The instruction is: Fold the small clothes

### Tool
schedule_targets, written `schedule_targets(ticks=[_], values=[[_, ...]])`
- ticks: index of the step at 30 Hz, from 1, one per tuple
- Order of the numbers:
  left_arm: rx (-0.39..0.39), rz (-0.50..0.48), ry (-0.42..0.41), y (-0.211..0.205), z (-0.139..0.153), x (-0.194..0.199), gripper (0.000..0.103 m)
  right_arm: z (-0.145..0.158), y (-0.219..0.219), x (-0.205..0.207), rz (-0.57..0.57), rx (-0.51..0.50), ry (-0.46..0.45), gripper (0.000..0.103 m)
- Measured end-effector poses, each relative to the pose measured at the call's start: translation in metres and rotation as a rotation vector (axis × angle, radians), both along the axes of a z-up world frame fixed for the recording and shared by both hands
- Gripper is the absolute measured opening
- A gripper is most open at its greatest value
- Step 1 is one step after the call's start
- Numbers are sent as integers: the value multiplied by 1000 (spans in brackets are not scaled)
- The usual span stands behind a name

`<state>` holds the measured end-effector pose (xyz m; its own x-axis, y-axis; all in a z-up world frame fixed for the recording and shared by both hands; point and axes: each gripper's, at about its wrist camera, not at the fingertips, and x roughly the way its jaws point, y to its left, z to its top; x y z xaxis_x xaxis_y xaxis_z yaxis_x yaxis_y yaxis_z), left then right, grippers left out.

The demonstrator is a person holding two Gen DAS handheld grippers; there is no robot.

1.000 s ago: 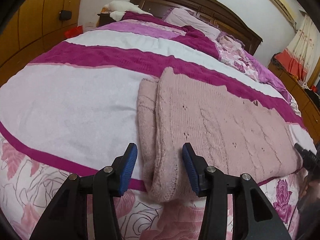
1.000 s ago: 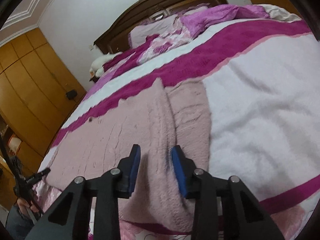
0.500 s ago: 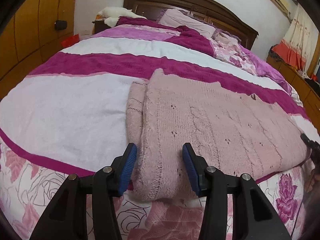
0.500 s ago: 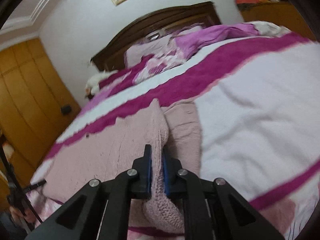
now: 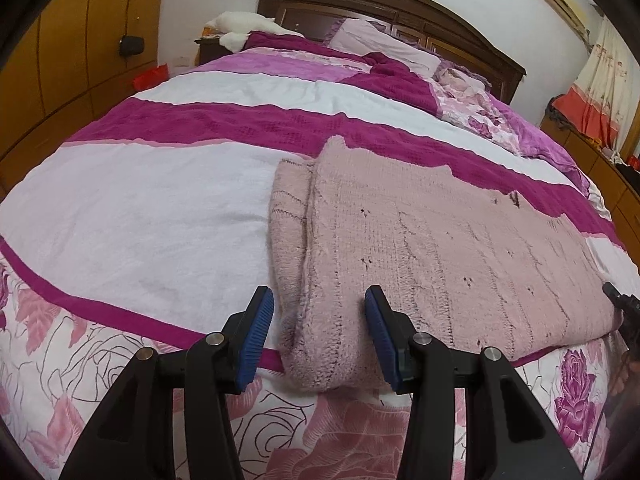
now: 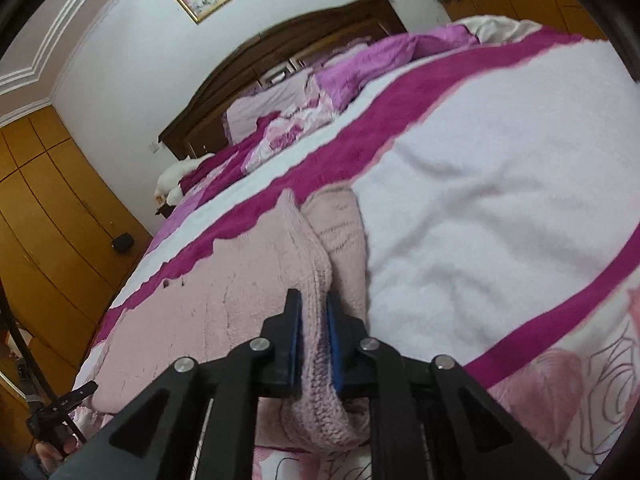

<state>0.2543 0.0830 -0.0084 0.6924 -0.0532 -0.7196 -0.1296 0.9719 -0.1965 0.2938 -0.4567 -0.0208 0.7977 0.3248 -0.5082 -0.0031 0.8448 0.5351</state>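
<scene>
A pale pink knitted sweater [image 5: 440, 248] lies spread across the near part of the bed, its sleeves folded in at both ends. My left gripper [image 5: 319, 332] is open, its blue pads on either side of the sweater's near left corner fold, not closed on it. My right gripper [image 6: 314, 340] is shut on the sweater's near right edge [image 6: 316, 280], pinching a ridge of knit that is lifted a little. The right gripper's tip shows at the right edge of the left wrist view [image 5: 620, 304].
The bed [image 5: 140, 220] has a white and magenta striped blanket over a pink floral sheet [image 5: 60, 352]. Pillows [image 5: 384, 48] and a dark wooden headboard [image 5: 400, 4] are at the far end. Wooden wardrobes [image 6: 48, 216] stand at the left. A curtain [image 5: 600, 92] hangs at the right.
My right gripper closed on the sweater's right edge and raised it slightly. My left gripper stayed open around the left corner, shifting a little.
</scene>
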Motion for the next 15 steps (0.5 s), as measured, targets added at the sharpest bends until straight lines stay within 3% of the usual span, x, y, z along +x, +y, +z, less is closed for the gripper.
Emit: schedule_targets(ticks=[7,10,15], values=[[2,3,8,-1,0,-2,23,-5,-3,2,9,53,13,22],[-11,15,-1,1,3,-11,23,-4,-5,4,26,81,13,32],[-12,32,-16,3,11,-33,23,2,-11,1,49,103,18,58]])
